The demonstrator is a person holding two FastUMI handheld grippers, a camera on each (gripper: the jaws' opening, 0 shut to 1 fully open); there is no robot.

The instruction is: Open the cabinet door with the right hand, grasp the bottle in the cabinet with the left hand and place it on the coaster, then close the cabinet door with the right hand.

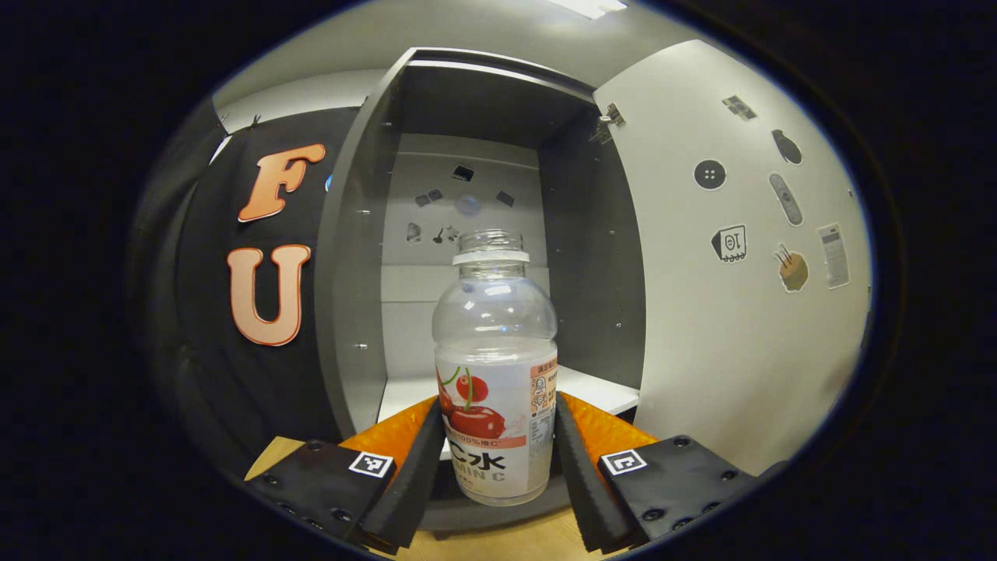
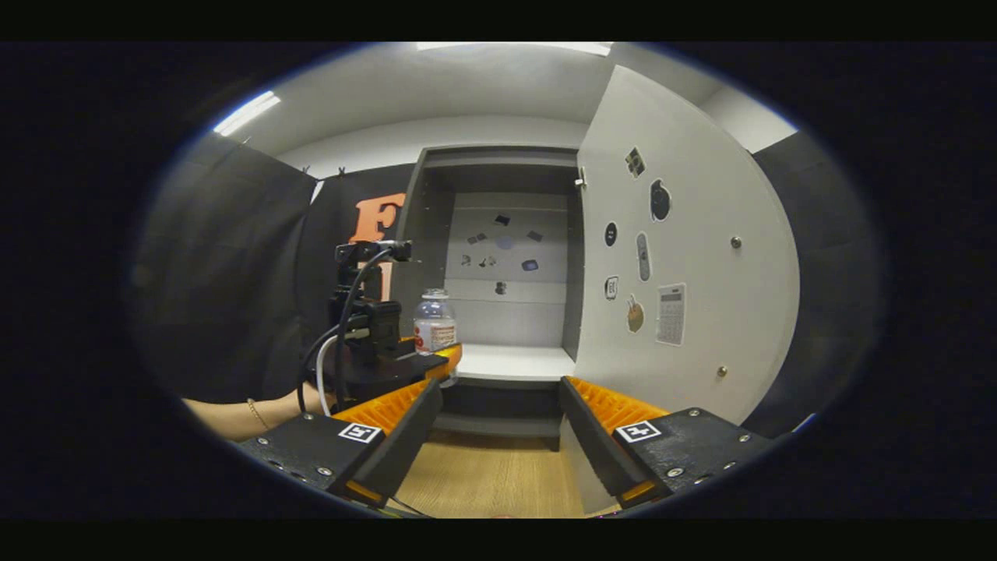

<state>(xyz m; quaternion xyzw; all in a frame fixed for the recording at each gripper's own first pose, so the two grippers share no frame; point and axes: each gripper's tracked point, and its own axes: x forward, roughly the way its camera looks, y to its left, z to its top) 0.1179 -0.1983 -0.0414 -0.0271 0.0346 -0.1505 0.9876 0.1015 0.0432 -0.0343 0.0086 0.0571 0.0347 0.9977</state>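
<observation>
A clear, uncapped bottle [image 1: 496,366] with a cherry label stands upright between the fingers of my left gripper [image 1: 497,425], which is shut on its lower half. It hangs just in front of the open grey cabinet [image 1: 467,101], over the shelf's front edge. In the right gripper view the same bottle [image 2: 434,321] and left gripper [image 2: 424,360] appear at the cabinet's left front, held by a hand [image 2: 234,413]. My right gripper [image 2: 500,389] is open with nothing between its fingers, low over the wooden table [image 2: 491,475] and facing the cabinet [image 2: 506,167].
The white cabinet door [image 2: 685,257] stands swung open to the right, with stickers and small knobs on its inner face. The same door [image 1: 724,296] is close on the bottle's right. The white shelf [image 2: 514,362] is bare.
</observation>
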